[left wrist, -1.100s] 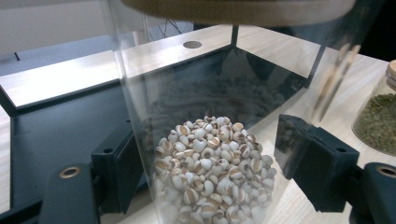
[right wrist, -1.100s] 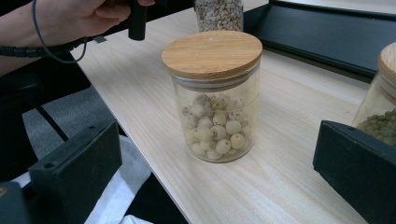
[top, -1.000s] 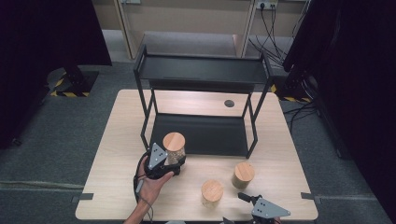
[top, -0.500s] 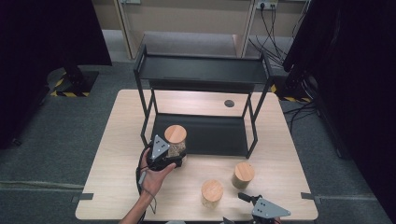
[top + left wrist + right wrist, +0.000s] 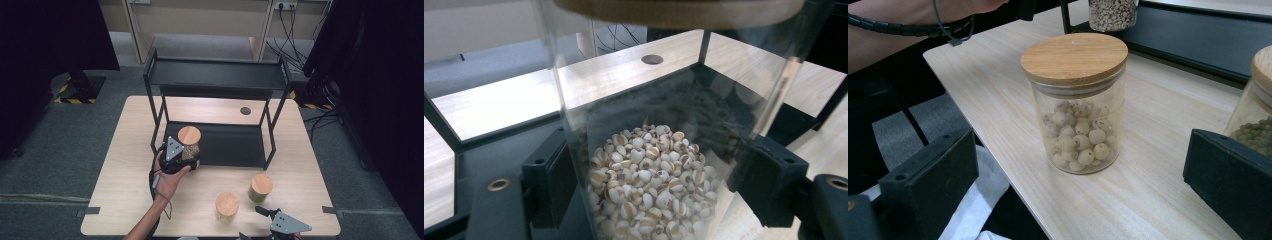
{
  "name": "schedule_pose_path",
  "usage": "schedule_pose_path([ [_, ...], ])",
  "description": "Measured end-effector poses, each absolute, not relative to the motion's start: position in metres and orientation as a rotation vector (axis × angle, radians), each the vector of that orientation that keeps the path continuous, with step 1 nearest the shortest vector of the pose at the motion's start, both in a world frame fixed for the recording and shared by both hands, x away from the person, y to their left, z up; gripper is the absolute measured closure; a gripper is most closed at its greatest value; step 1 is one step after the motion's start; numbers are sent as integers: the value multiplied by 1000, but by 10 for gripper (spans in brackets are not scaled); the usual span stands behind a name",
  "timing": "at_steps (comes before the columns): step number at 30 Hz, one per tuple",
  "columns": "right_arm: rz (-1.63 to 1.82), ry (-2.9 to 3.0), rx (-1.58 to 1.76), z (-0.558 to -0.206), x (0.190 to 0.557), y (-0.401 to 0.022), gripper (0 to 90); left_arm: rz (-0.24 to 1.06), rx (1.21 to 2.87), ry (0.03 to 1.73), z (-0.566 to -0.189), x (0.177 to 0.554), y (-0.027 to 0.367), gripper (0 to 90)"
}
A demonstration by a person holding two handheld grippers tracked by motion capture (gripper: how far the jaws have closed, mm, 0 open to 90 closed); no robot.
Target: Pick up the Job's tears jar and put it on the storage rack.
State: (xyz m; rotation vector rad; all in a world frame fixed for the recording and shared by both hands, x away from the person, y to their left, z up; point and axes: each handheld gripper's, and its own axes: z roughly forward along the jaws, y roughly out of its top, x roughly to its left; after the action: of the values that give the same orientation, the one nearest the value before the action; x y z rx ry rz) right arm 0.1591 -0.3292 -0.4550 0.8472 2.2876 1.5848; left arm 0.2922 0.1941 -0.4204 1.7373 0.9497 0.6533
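The left hand-held gripper (image 5: 186,156) is clamped on a glass jar (image 5: 189,145) of pale grain with a wooden lid, carried at the front left corner of the black shelf rack (image 5: 215,75), about 9 o'clock from the middle of its lower shelf. This looks like the carrying step. Next, the jar likely needs to be set upright on that lower shelf, then released. The right hand-held gripper (image 5: 265,212) stands open at the surface (image 5: 125,165) edge, facing a jar of white beads (image 5: 1075,107).

Clear, seemingly glass jar (image 5: 664,125), wooden lid (image 5: 189,135)
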Motion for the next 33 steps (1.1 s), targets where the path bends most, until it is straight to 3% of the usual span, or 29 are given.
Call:
schedule_pose_path([
  [33,1588,2294,837,-455,158,-329,15,706,1720,1024,-431,329,180,253],
])
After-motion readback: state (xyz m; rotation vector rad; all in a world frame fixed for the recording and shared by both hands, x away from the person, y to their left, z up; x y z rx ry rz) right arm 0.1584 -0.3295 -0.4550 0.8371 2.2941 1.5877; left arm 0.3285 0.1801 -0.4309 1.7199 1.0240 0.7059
